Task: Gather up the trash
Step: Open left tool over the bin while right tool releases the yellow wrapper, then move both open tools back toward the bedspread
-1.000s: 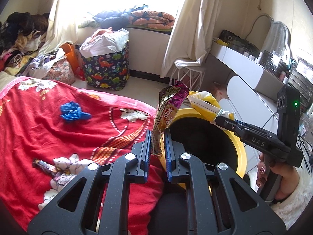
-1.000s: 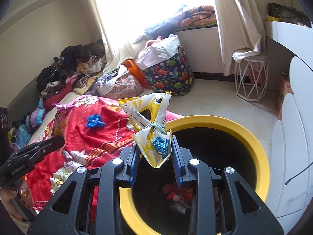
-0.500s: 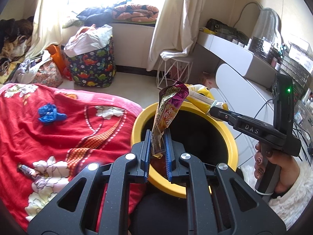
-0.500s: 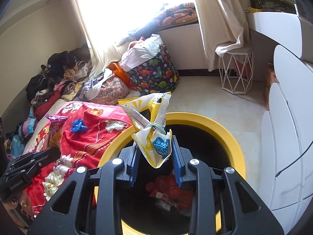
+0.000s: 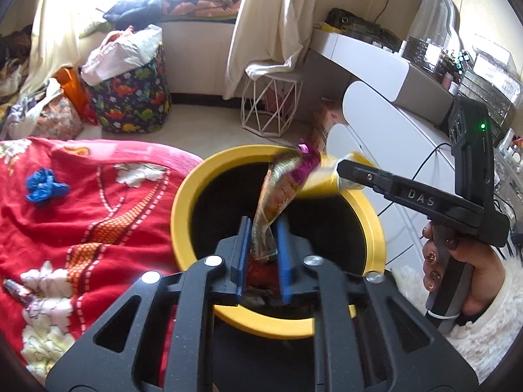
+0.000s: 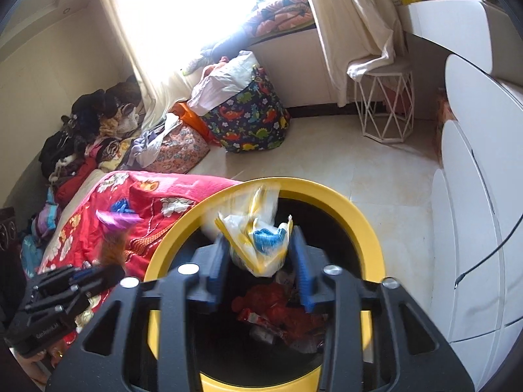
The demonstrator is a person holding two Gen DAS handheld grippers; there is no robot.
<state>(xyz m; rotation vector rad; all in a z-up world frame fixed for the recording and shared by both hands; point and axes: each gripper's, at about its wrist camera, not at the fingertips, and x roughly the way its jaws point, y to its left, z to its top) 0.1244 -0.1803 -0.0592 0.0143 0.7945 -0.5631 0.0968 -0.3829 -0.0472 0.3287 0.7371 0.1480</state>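
A bed under a red quilt (image 5: 81,215) with white flowers fills the left of the left view; just beside its right edge stands a bin (image 5: 376,225) with a yellow rim and black inside, its rim touching or overlapping the quilt's edge; inside the bin, at the bottom, lie red wrappers (image 6: 278,307) and pale scraps. By the window wall stands a dinosaur-print hamper (image 5: 130,101) stuffed with white bags; beside it a white wire stool (image 5: 271,104); along the right runs a white dresser (image 5: 385,121). The left gripper (image 5: 263,248) is over the bin's near rim, its blue pads parted wider than the snack bag (image 5: 278,192) that stands between them; the bag is tall, green and purple, leaning right, blurred, apparently let go, though contact with the left pad cannot be ruled out. The right gripper (image 6: 260,264) is over the bin mouth, fingers spread; a yellow-and-white bag (image 6: 258,238) with a blue patch sits between the pads without clearly touching either, blurred, directly above the bin's contents. On the quilt, well apart from the bin, lie a crumpled blue scrap (image 5: 44,184) and, at the left edge, a dark wrapper (image 5: 16,289).
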